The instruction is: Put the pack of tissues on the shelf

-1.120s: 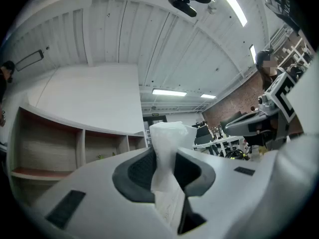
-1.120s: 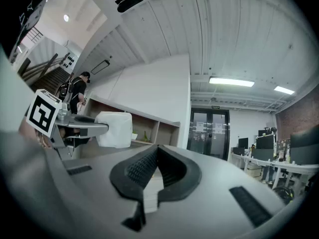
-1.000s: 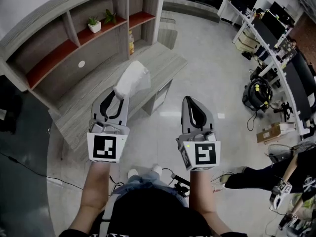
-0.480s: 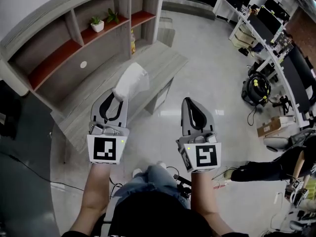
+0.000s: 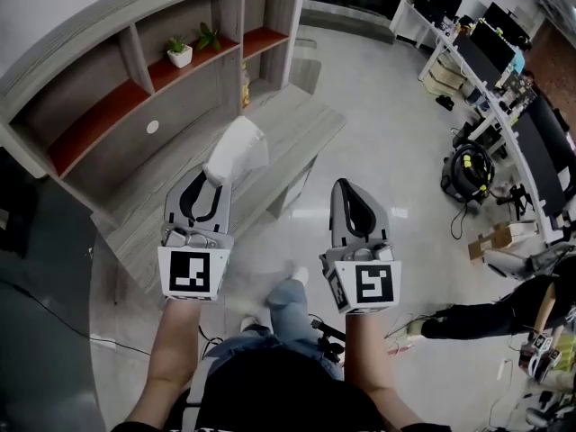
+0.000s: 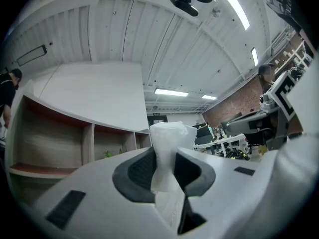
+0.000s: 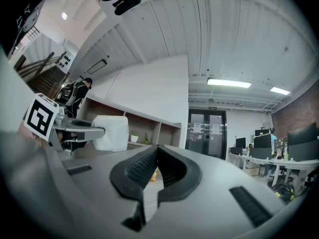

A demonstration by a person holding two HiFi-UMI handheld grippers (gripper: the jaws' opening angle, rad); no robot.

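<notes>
My left gripper [image 5: 212, 176] is shut on a white pack of tissues [image 5: 237, 149], pinching its lower end so the pack sticks out past the jaws. In the left gripper view the tissue pack [image 6: 168, 143] is squeezed between the dark pads. It hangs above the grey counter [image 5: 180, 196] in front of the wooden shelf unit [image 5: 117, 97] with red boards. My right gripper [image 5: 355, 198] is held level beside it over the floor, jaws together and empty; its own view shows the pads meeting [image 7: 155, 169] and the tissue pack [image 7: 111, 133] off to the left.
A small potted plant [image 5: 181, 54] stands on the upper red shelf, with a second green plant [image 5: 210, 36] beside it. A yellow bottle [image 5: 244, 86] sits in the lower compartment. Desks with monitors [image 5: 486, 52] line the right side. A person's legs [image 5: 468, 318] stretch along the floor at lower right.
Both grippers keep their pose and the tissues stay gripped. The shelf unit has shifted slightly in view as the person steps forward, one foot now out front.
</notes>
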